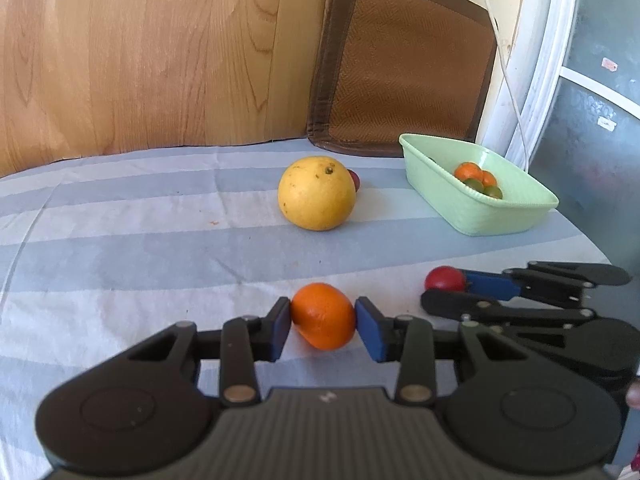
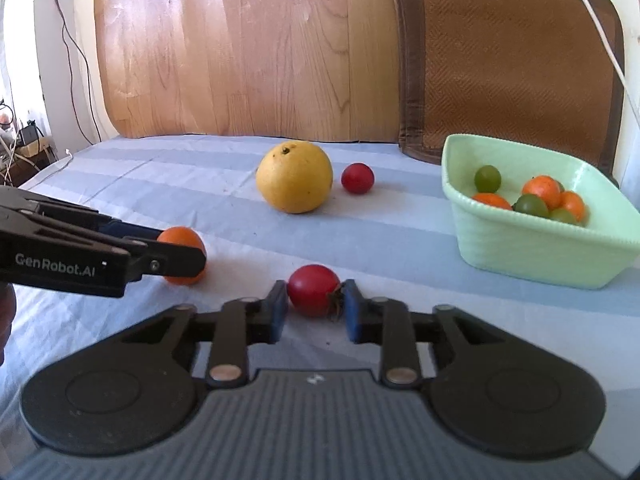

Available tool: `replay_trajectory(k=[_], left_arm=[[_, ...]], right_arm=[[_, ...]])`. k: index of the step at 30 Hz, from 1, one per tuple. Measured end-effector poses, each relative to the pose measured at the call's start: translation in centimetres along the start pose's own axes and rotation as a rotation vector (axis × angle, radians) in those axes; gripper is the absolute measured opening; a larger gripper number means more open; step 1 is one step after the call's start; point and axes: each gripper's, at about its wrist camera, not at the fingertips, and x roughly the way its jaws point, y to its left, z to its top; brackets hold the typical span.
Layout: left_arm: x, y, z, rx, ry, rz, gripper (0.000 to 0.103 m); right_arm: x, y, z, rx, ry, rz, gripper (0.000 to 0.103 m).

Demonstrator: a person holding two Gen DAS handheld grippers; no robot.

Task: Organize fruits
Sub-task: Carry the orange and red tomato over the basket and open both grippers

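Left wrist view: my left tool [image 1: 323, 311] is clamped on an orange [image 1: 322, 317], one blue pad against each side, low over the striped cloth [image 1: 160, 248].
Right tool [image 2: 316, 300]: its pads closely flank a small red fruit [image 2: 313, 290]; I cannot tell whether they press on it.
Where the fruit is: both pieces lie well to the near-left of the green basin [image 2: 520, 240], the red one nearer to it than the orange.
Step in hand: I judge this to be the pick-up, one fruit per tool, neither yet carried over.
Next move: lift each clear of the cloth, carry it over the basin's near rim, and let go low so that nothing bounces out.
Left to sort: a big yellow fruit [image 2: 294, 182] and a second red one [image 2: 357, 178] just beside it, both left of the basin.
Already in the basin: small orange and green fruits [image 2: 542, 190], piled toward its right end.
Shapes and surfaces: the orange is slightly squat with dimpled peel; the red fruit is smooth and glossy, with a dry stem end toward one pad, so it may roll or slip. The basin looks like ribbed plastic, rectangular with rounded corners. The cloth is soft and creased.
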Motion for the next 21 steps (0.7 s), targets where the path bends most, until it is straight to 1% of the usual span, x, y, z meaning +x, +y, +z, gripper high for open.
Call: replay_trajectory(k=[3,6,11,13,16,18,21], left_arm=[[-0.2,-0.5,1.3,-0.026,0.0,-0.073,0.035],[-0.2,-2.7,3.4,0.018,-0.031,-0.122,0.035],[1.8,-7.4,8.1,0.071,-0.074,-0.231,0.036],[3.4,-9.0,9.7,0.09,-0.081,-0.244,0.036],[6.4,-10.6,11.5,0.075,-0.048,-0.259,0.036],[8.3,-10.9,11.9,0.072,-0.025,-0.248,0.036],[10.9,-11.7,12.0,0.083,0.009,-0.211,0.036]], right_arm=[[-1.3,-0.4,-0.1,0.014,-0.043,-0.011,0.031],[-3.2,-1.7,0.2,0.035,-0.108,-0.041,0.031],[-6.0,-5.6,1.3,0.088,-0.225,-0.171,0.031],[-6.4,-7.8,2.0,0.135,-0.249,-0.219,0.031],[-6.1,-10.5,2.5,0.183,-0.255,-0.263,0.031],[-5.3,-11.8,2.6,0.196,-0.242,-0.292,0.031],[-4.4,-12.6,2.4,0.202,-0.229,-0.308,0.032]])
